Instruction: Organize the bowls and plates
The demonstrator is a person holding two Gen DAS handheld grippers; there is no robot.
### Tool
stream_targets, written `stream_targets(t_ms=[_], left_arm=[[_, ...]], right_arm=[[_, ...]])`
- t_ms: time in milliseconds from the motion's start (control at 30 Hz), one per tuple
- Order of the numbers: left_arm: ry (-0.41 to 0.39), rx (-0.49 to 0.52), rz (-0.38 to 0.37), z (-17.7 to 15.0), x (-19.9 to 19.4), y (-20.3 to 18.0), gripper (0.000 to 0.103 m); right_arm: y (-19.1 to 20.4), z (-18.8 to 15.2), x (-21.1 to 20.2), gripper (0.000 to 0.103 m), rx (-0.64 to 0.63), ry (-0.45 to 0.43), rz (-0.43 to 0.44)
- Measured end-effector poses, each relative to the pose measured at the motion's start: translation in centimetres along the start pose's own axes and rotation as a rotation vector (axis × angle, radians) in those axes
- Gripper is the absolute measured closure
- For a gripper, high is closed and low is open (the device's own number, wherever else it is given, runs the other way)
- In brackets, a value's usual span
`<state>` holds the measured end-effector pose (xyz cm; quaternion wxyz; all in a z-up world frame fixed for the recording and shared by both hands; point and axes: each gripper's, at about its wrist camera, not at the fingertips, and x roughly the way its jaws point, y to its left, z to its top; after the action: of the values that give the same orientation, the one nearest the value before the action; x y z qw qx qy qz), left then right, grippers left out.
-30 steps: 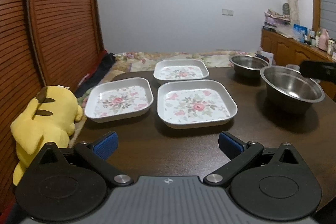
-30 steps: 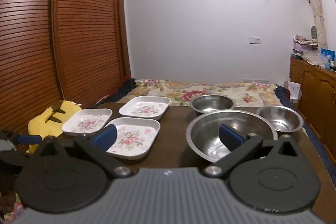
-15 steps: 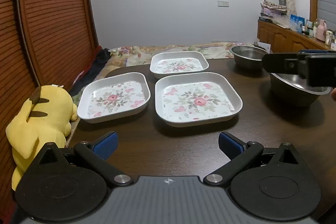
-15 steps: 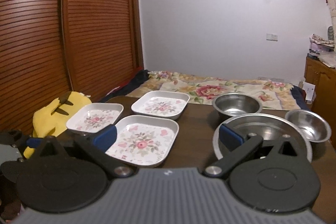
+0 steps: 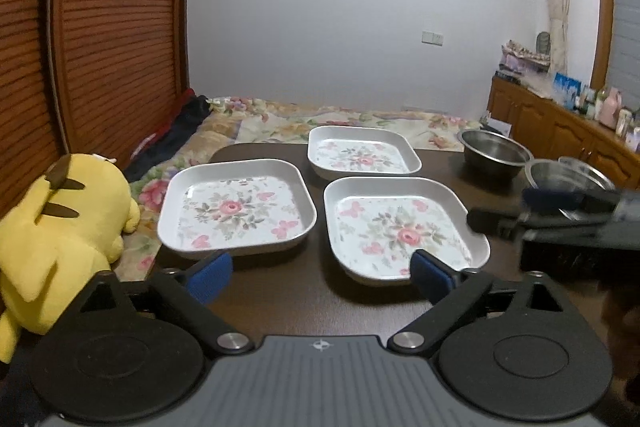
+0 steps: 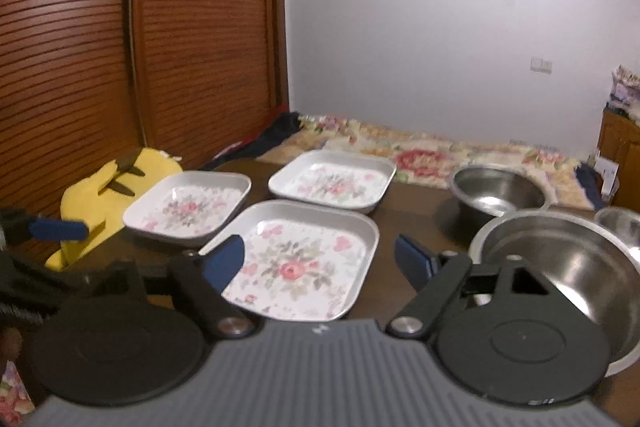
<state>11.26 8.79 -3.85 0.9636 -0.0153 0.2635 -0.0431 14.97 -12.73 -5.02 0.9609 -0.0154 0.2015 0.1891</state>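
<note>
Both tongs gape, holding nothing; right tongs [image 6: 319,259] hover over the nearest white square floral plate [image 6: 304,259]; left tongs [image 5: 322,273] hover just short of it; I'd pinch its near rim squarely, lifting level.

Yellow plush toy [image 5: 56,239] (lying) beside table [image 5: 320,299]

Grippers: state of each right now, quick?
Left gripper: open, holding nothing, low over the table before the plates.
Right gripper: open, holding nothing, fingers astride the near plate, not gripping it.
</note>
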Motion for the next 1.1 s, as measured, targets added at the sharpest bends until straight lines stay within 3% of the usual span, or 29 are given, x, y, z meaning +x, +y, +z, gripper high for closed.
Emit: stream_targets(t_ms=[167,500,767,1100], left_arm=[[0.027,-0.009,-0.03,0.3,2.2,0.5,0.022],[0.077,-0.011,-0.067,0.3,6.0,0.5,0.045],[0.091,-0.017,-0.094,0.7,7.6,0.1,0.075],[0.105,-0.001,-0.074,0.5,8.5,-0.3,0.086]], right_arm=[[0.0,-0.9,1.9,0.034,0.019,0.045,-0.016],[-1.0,-1.7,4.0,0.045,0.073,0.095,-0.042],[-2.0,-2.0,4.9,0.055,0.132,0.112,-0.035],[-2.5,-1.8,6.0,0.063,0.148,0.149,-0.052]])
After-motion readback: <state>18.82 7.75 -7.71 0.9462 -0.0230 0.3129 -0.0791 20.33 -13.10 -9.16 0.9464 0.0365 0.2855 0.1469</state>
